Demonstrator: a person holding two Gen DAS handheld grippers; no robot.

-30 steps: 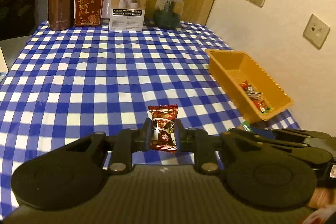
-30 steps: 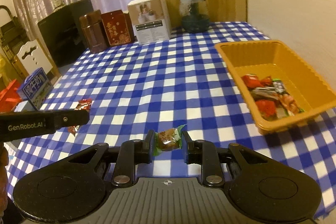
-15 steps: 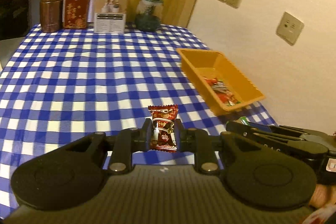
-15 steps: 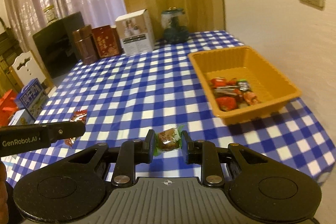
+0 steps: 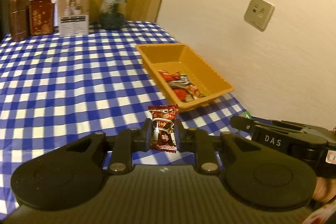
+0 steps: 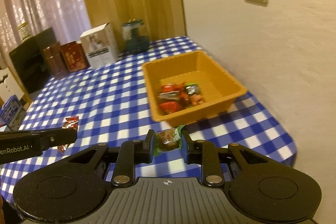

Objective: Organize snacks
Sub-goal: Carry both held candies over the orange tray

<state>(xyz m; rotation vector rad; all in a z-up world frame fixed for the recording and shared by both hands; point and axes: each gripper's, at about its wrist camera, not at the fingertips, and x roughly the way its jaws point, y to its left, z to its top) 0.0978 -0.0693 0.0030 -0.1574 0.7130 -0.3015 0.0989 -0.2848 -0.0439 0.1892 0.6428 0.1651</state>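
Blue-and-white checked cloth covers the tabletop (image 5: pixel 63 77), which runs up to a pale wall on the right and a wooden panel and sheer curtains at the back. Along the far edge stand a white carton (image 5: pixel 74 12), a dark red box (image 5: pixel 41 16), a brown tin (image 5: pixel 18 17) and a dark glass jar (image 5: pixel 113 12), all close together in a row.

Near the wall side of the tabletop sits an orange plastic tray (image 6: pixel 220 75) with ribbed walls. A small heap of wrapped snacks (image 6: pixel 179 96) lies in its nearer half, mostly red wrappers with one darker one; the farther half is bare.

The left gripper (image 5: pixel 163 133) is clamped on a red-brown candy packet (image 5: pixel 163 127) standing upright between its jaws, its crimped top edge rising above them. It hangs over the cloth, short of the tray's near corner.

The right gripper (image 6: pixel 168 140) is pinched narrowly on a brown sweet in a clear wrapper with green ends (image 6: pixel 168 139), lying crosswise between the jaws, just short of the tray's near wall. In the right wrist view the left gripper shows from the side at the left edge, its packet sticking out above and below the fingers.
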